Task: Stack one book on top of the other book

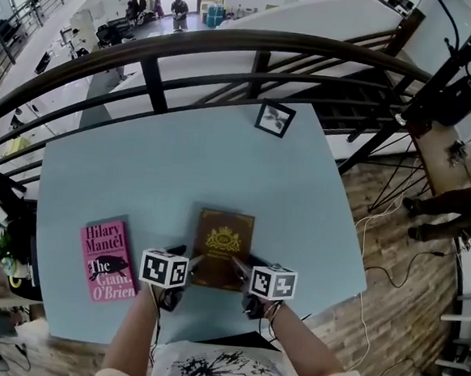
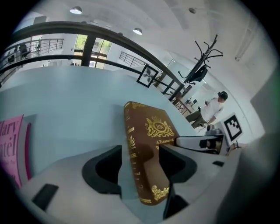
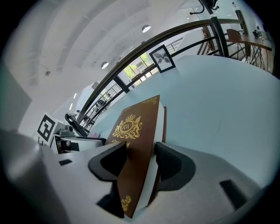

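Books, two: brown book [image 1: 223, 247] and pink book [image 1: 108, 261], both flat on the pale blue table [image 1: 181, 154].

Grippers, two, both yours, one at each near corner of the brown book.

Right gripper [image 3: 140, 159]: jaws pinching the brown book across its thickness, one pad on the gold-crested cover, the other against the underside by the page edge. That looks like a proper hold on the open-edge corner.

Left gripper [image 2: 140, 162]: jaws spread, straddling the spine corner. The cover-side pad sits at the cover; a thin strip of table shows between the other pad and the spine, so no squeeze on that side.

Why both corners, as I read it: the book is thick and broad, and one corner pinch would let it droop or twist. You'd want the left jaws pressing before any lift.

Pink book lies outboard of your left gripper, well apart from its jaws, untouched. It looks the likely base. Stack not yet made.

One framed marker card [image 1: 274, 118] sits far ahead of both grippers.
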Demonstrator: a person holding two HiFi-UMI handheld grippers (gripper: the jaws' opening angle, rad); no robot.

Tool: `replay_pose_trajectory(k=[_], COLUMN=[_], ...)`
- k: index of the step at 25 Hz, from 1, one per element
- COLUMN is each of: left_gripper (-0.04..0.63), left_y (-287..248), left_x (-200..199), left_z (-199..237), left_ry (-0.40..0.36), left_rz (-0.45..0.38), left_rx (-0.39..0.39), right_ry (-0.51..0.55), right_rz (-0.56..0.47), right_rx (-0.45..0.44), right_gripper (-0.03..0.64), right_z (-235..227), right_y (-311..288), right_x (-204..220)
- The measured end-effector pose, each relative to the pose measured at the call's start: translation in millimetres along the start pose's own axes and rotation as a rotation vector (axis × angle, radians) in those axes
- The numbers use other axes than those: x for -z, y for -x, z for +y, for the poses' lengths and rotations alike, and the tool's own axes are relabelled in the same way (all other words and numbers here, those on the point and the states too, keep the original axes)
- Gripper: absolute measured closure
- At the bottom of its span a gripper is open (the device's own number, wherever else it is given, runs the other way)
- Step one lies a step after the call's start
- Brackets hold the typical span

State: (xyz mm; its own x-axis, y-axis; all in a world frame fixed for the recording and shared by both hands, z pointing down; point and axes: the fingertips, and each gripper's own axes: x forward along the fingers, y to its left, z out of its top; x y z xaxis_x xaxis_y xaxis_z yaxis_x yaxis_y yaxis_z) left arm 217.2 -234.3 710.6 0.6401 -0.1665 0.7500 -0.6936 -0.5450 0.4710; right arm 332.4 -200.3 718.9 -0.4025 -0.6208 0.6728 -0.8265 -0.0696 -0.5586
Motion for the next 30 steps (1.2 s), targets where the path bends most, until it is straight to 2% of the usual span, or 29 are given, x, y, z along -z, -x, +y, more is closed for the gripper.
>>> replay_pose_trajectory(k=[4, 11, 15, 20, 25, 30], left_gripper=[0.353, 0.360, 0.367, 0.367, 0.367, 0.367], left_y=[-13, -17, -13, 1, 23, 59], left_x=[5, 8, 7, 12, 15, 22], left_z=[-1, -5, -7, -22, -36, -45], left_ry=[0.015, 0.060, 0.060, 0.047, 0.033, 0.038], left_rz=[0.038, 0.057, 0.037, -0.017, -0.071, -0.136], left_rx=[0.046, 0.109, 0.084, 0.066, 0.032, -0.031], right_ry=[0.011, 0.016, 0.027, 0.099, 0.126, 0.176], right_rz=[-0.002, -0.003, 0.006, -0.011, -0.016, -0.018], right_rx=[0.002, 0.017, 0.015, 0.001, -0.025, -0.097], right_gripper=[0.411, 0.414, 0.428, 0.434, 0.436, 0.443], right_z=[1, 0, 2, 9, 24, 52], right_y=[-1, 1, 3, 21, 39, 55], right_x=[0, 1, -1, -4, -2, -3])
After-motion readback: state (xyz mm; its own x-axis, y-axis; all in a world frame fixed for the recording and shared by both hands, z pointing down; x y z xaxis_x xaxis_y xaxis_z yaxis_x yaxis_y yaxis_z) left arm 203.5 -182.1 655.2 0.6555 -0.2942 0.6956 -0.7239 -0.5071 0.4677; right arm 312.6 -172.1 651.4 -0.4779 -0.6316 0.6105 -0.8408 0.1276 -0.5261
